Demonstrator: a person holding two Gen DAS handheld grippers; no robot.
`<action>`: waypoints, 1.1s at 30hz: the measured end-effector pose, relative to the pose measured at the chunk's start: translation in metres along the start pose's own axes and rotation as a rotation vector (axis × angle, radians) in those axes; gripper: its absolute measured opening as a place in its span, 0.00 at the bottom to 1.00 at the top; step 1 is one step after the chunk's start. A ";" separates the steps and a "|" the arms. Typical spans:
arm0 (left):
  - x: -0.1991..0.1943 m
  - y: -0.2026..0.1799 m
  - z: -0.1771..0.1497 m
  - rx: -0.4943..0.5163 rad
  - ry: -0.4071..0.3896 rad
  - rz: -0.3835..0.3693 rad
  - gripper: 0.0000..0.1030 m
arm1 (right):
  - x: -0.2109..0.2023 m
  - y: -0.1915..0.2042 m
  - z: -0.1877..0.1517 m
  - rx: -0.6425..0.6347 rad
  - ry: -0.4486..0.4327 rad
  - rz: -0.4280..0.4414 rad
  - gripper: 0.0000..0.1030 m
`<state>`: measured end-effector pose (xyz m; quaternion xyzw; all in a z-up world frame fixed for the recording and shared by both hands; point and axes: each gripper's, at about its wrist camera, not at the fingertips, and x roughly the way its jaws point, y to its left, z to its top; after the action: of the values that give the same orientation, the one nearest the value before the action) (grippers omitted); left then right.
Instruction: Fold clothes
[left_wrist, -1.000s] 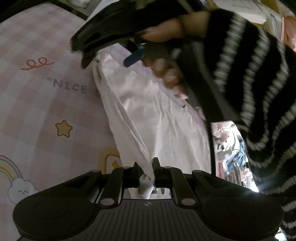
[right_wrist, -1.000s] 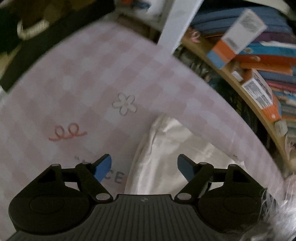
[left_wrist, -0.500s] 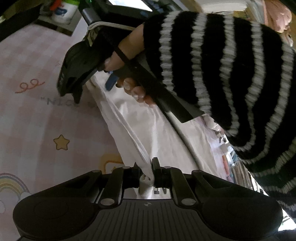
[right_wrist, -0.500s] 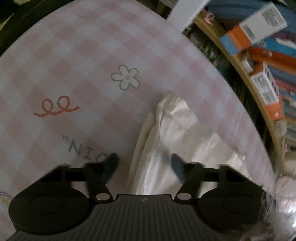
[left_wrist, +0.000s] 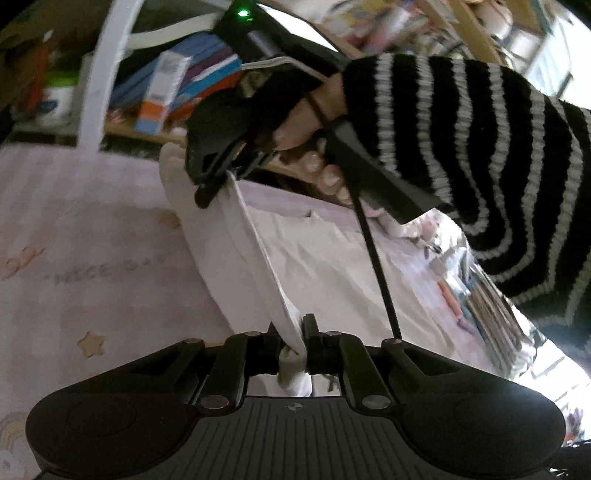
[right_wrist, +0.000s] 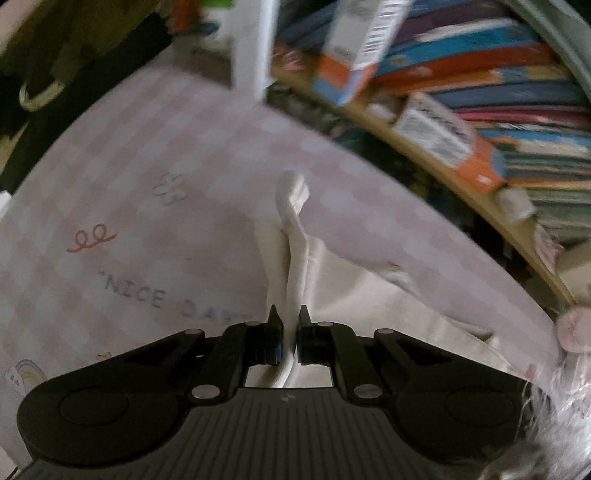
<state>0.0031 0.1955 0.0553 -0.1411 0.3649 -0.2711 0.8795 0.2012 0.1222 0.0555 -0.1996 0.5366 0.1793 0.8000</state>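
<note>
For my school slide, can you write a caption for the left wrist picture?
Both hand-held grippers, left and right, pinch the white garment above a pink checked sheet.

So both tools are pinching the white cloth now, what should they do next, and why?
Probably lift the edge together and carry it across. The left tool and right tool each clamp the white cloth, its edge stretched between them, while the rest lies flat on the pink checked sheet.

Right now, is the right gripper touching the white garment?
Touching. The right wrist view shows the right gripper shut on a fold of the white garment, fabric pinched between its fingertips.
</note>
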 end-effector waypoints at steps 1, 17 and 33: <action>0.002 -0.006 0.002 0.021 -0.001 -0.004 0.09 | -0.005 -0.008 -0.005 0.011 -0.019 0.001 0.06; 0.099 -0.143 0.013 0.231 0.066 0.025 0.09 | -0.034 -0.173 -0.116 0.131 -0.281 0.088 0.06; 0.228 -0.229 -0.018 0.313 0.272 0.210 0.09 | 0.038 -0.315 -0.215 0.280 -0.270 0.274 0.07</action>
<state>0.0381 -0.1238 0.0157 0.0738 0.4462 -0.2480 0.8567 0.2027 -0.2546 -0.0137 0.0138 0.4663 0.2349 0.8528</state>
